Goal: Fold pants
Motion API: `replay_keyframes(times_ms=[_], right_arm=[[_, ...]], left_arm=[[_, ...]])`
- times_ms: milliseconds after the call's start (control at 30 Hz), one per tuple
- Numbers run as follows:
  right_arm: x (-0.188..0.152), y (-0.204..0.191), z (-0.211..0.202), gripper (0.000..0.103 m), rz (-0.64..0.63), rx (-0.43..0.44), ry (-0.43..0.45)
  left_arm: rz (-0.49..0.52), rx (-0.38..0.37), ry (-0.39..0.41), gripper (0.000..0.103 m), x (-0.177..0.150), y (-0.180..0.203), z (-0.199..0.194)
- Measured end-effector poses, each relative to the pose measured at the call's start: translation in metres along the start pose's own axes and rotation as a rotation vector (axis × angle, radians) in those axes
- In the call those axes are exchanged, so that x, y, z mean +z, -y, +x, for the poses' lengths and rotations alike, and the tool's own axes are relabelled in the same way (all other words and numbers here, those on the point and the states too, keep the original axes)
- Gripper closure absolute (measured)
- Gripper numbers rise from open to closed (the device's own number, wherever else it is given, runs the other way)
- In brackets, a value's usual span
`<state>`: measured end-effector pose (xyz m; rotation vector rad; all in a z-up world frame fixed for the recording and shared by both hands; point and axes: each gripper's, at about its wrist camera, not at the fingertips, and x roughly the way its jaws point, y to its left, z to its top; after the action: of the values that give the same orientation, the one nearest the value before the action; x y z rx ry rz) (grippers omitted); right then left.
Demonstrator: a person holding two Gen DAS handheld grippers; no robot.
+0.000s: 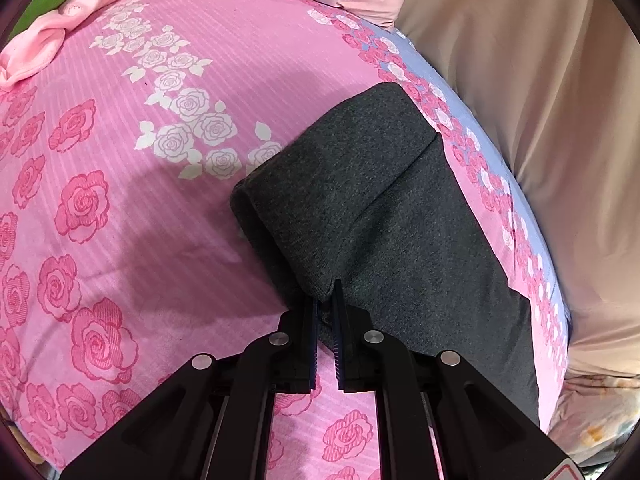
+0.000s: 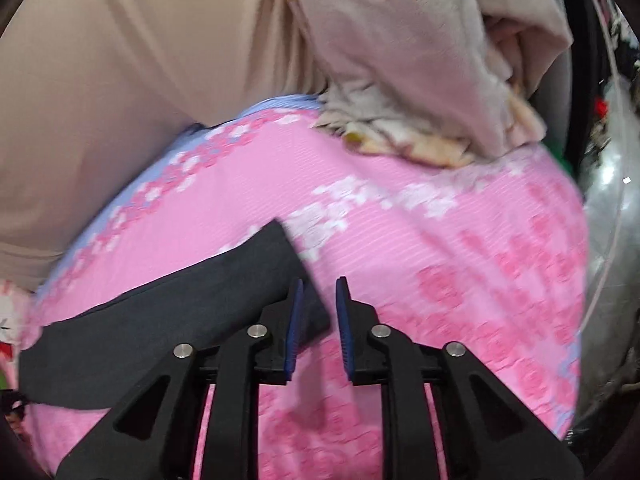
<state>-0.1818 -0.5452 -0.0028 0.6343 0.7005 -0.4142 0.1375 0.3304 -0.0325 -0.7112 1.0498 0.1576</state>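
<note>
Left wrist view: pink rose bedsheet (image 1: 120,200) fills the frame, dark grey pants (image 1: 380,208) folded at centre-right, left claw (image 1: 326,300) pinching a raised fold. Right wrist view: pants lie lower left, right claw (image 2: 320,296) spread, holding nothing.

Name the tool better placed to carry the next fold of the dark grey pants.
Left. The left tool grips a folded corner of the dark grey knit pants; the right tool is open, empty beside them.
</note>
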Motion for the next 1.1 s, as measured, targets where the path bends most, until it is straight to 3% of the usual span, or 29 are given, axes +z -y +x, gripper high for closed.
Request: replay_keyframes(times_ms=[100, 200, 267, 367, 400, 433, 467, 500, 733, 900, 1033, 1100], right_arm=[[-0.018, -0.004, 0.023, 0.080, 0.118, 0.191, -0.135], [-0.024, -0.019, 0.045, 0.080, 0.129, 0.250, -0.176], [-0.017, -0.039, 0.055, 0.080, 0.090, 0.231, -0.164], [0.009, -0.070, 0.056, 0.077, 0.051, 0.297, -0.090], [0.016, -0.078, 0.056, 0.066, 0.030, 0.233, -0.061], [0.018, -0.080, 0.055, 0.062, 0.015, 0.174, -0.045], [0.018, -0.082, 0.053, 0.057, -0.001, 0.144, -0.033], [0.014, -0.080, 0.052, 0.056, 0.011, 0.172, -0.036], [-0.018, -0.037, 0.035, 0.056, 0.147, 0.217, -0.036], [-0.022, -0.016, 0.040, 0.058, 0.140, 0.150, -0.052], [0.000, -0.017, 0.056, 0.059, 0.083, 0.041, 0.006], [0.007, -0.019, 0.066, 0.057, 0.075, 0.049, 0.007]], left_arm=[[-0.002, 0.000, 0.008, 0.094, -0.001, -0.001, -0.001], [-0.003, -0.007, 0.021, 0.094, -0.004, -0.002, -0.002], [-0.012, -0.007, 0.019, 0.094, -0.003, -0.003, -0.001], [-0.017, 0.003, 0.015, 0.094, -0.003, -0.002, -0.002], [-0.017, 0.005, 0.014, 0.094, -0.003, -0.002, -0.002], [-0.017, 0.005, 0.014, 0.094, -0.003, -0.002, -0.002], [-0.019, 0.004, 0.013, 0.094, -0.003, -0.002, -0.002], [-0.018, 0.002, 0.013, 0.094, -0.003, -0.002, -0.002], [-0.012, -0.004, 0.009, 0.094, 0.000, -0.001, 0.000], [0.001, 0.003, 0.018, 0.094, -0.001, 0.000, 0.000], [-0.015, -0.004, 0.021, 0.094, -0.001, -0.002, 0.000], [-0.018, -0.003, 0.020, 0.094, -0.001, -0.002, 0.000]])
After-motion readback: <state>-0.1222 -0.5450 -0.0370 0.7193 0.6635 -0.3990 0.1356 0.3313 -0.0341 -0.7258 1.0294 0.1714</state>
